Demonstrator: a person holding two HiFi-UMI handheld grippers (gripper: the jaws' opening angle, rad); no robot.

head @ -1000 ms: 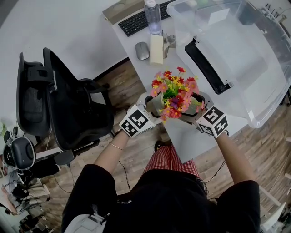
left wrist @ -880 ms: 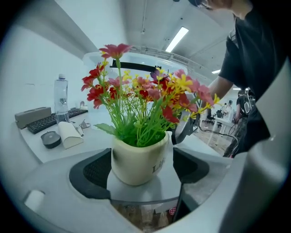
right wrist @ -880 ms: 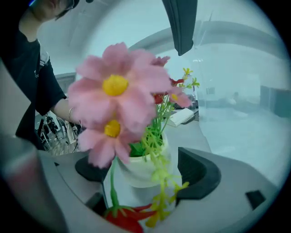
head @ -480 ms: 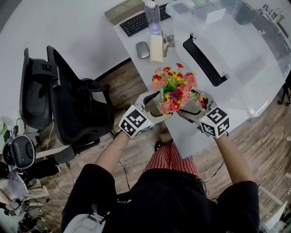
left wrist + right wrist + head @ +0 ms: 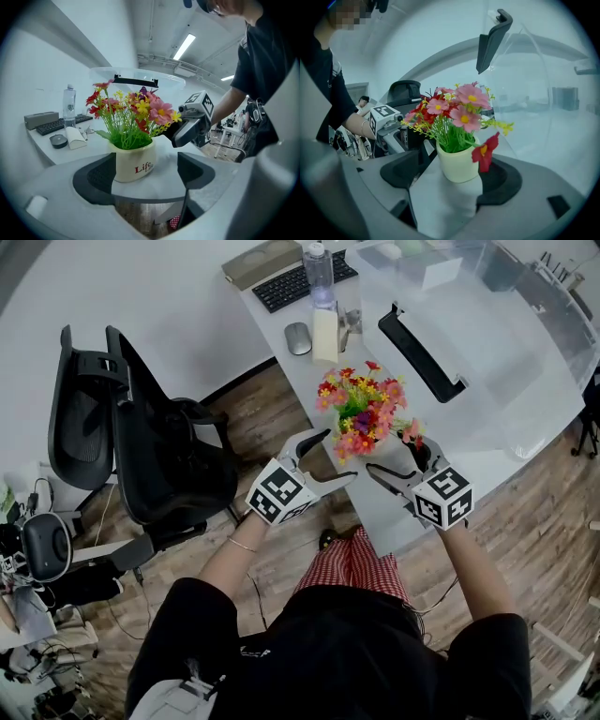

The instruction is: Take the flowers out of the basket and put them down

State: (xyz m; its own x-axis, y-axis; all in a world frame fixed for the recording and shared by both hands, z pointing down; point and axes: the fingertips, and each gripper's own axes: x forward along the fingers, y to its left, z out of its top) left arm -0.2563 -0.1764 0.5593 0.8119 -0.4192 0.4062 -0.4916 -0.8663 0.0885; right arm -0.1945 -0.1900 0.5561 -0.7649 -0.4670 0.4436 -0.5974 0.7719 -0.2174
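Observation:
The flowers [image 5: 366, 409], a red, pink and yellow bunch in a cream pot [image 5: 133, 161], stand on the white table [image 5: 380, 507] near its front corner. My left gripper [image 5: 337, 457] is open just short of the pot on its left, and the pads [image 5: 96, 178] do not touch it. On the pot's other side my right gripper [image 5: 394, 456] is open too. Its jaws have just been closing a little, with the pot [image 5: 459, 161] at their mouth but not pressed. Each gripper shows in the other's view: the right gripper [image 5: 192, 124], the left gripper [image 5: 386, 119].
A big clear plastic bin [image 5: 487, 324] with a black handle [image 5: 422, 352] fills the table behind the flowers. A keyboard [image 5: 295, 282], bottle [image 5: 319, 273], mouse [image 5: 298, 337] and white box [image 5: 325, 336] lie at the back. A black office chair [image 5: 141, 446] stands left.
Both grippers have drawn back from the pot toward the person. The pot, earlier hugged between them, now stands alone on the table.

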